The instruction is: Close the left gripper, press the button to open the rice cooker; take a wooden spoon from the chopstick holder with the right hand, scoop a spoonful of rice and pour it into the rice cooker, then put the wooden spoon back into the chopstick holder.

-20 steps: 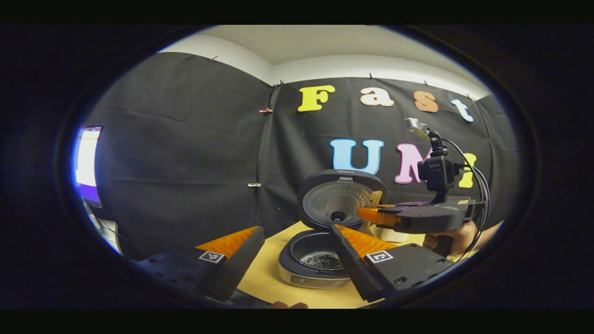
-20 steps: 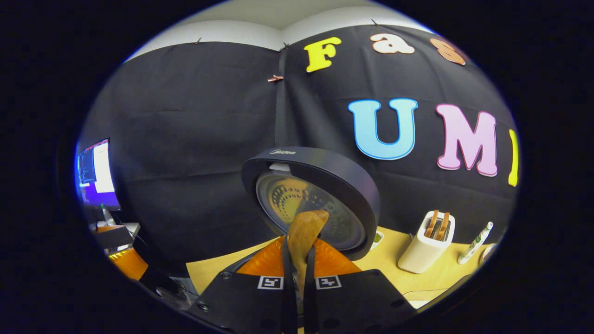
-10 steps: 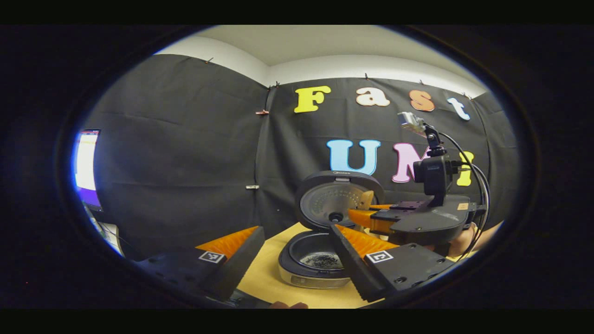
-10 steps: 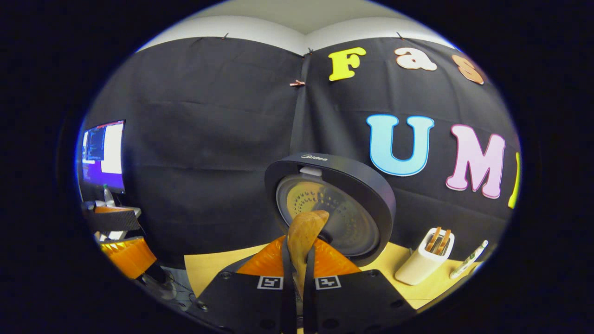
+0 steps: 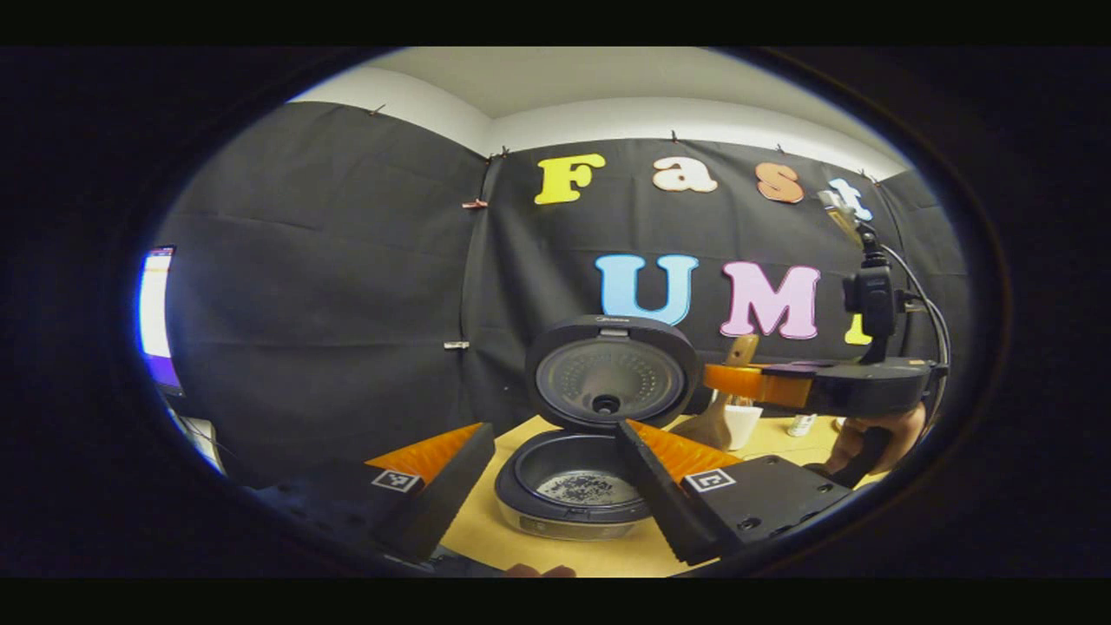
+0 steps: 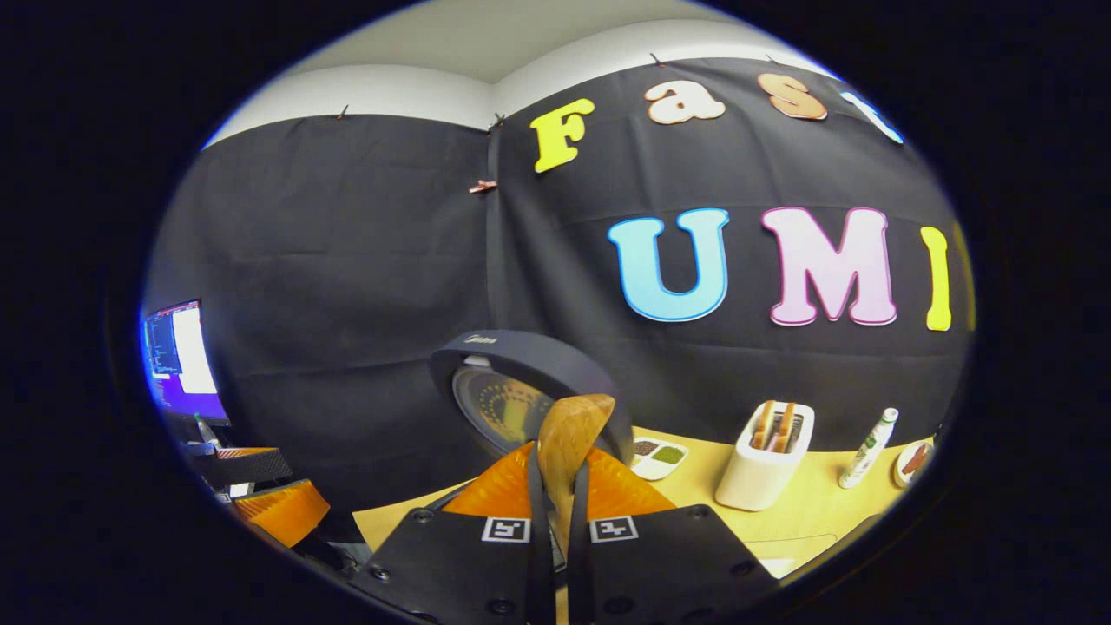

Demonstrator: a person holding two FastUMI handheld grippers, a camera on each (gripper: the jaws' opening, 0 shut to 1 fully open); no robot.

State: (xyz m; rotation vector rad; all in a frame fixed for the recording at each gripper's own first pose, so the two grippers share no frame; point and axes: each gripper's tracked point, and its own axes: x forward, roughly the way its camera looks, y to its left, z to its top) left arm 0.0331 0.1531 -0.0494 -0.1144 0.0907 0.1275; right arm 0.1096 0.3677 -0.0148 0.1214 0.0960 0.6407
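Right now the right gripper [image 6: 555, 521] has both fingers clamped on the wooden spoon [image 6: 568, 438], whose bowl stands up just past the fingertips, in front of the raised lid [image 6: 521, 382] of the rice cooker. From the left gripper view that same right gripper [image 5: 733, 382] hangs to the right of the lid, held by a hand [image 5: 872, 434], with the wooden spoon [image 5: 725, 395] crossing its fingertips at a slant. The left gripper [image 5: 555, 451] is spread wide, holding nothing; between its fingers sits the rice cooker [image 5: 573, 486], open, with a scatter of grains on the pot floor. Behind, on the table [image 6: 781, 521], a white chopstick holder [image 6: 764, 464] carries wooden utensils, near a small dish [image 6: 657, 457] and a bottle [image 6: 868, 447].
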